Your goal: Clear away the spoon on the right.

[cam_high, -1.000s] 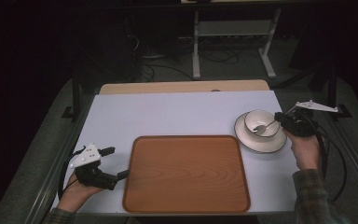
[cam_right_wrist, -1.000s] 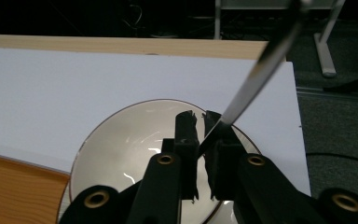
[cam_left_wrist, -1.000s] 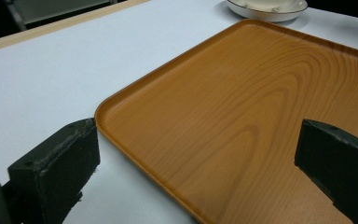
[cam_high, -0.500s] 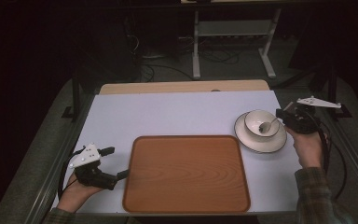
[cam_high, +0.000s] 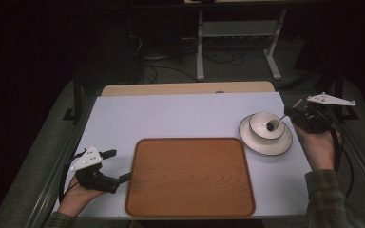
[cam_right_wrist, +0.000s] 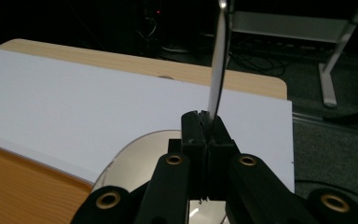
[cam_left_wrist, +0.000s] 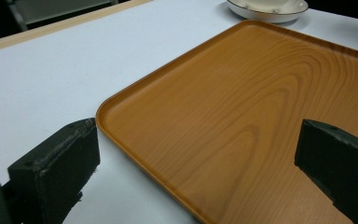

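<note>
A white cup sits on a white saucer at the table's right. My right gripper is just right of it, shut on the thin handle of a metal spoon; the spoon's dark bowl end rests inside the cup. In the right gripper view the right gripper pinches the spoon handle, with the saucer below. A wooden tray lies bare at the front centre. My left gripper stands open at its left edge. In the left gripper view, the left gripper straddles the tray's corner.
The white table top has a wooden strip along its far edge. Beyond it, on the dark floor, stand metal frame legs and cables. The saucer shows past the tray's far end.
My right gripper has shifted a little right and away with the spoon still in it. The left gripper and the tray have not moved.
</note>
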The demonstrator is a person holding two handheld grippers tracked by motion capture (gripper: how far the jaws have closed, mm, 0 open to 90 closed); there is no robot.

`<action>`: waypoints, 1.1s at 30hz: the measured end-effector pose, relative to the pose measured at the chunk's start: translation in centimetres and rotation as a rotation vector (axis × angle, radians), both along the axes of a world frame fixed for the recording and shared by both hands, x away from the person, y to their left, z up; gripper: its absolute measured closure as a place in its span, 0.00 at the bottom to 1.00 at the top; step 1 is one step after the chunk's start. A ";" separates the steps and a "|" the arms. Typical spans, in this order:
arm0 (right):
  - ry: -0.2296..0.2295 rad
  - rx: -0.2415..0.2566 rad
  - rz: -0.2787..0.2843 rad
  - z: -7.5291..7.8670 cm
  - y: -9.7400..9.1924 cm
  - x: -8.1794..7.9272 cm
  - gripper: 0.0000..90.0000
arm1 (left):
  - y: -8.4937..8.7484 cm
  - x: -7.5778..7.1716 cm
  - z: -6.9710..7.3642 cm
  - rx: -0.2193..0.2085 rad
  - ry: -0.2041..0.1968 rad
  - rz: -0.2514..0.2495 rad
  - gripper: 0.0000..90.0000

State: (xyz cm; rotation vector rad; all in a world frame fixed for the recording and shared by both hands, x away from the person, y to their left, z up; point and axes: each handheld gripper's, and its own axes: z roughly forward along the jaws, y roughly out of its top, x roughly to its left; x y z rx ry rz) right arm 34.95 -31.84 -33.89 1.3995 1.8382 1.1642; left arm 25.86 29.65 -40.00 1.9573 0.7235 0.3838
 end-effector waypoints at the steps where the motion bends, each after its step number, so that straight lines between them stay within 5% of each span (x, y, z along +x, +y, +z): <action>1: -0.006 -0.005 0.009 0.3 0.1 -0.1 0.98 | 0.0 0.0 0.0 -0.001 0.000 0.001 0.00; 16: -0.030 0.008 0.130 3.6 1.6 -2.4 0.98 | 0.1 -0.1 0.1 -0.002 -0.005 0.002 0.00; 33: 0.050 -0.059 0.289 2.5 5.1 -4.1 0.98 | 0.1 -0.1 0.2 -0.006 -0.007 0.003 0.00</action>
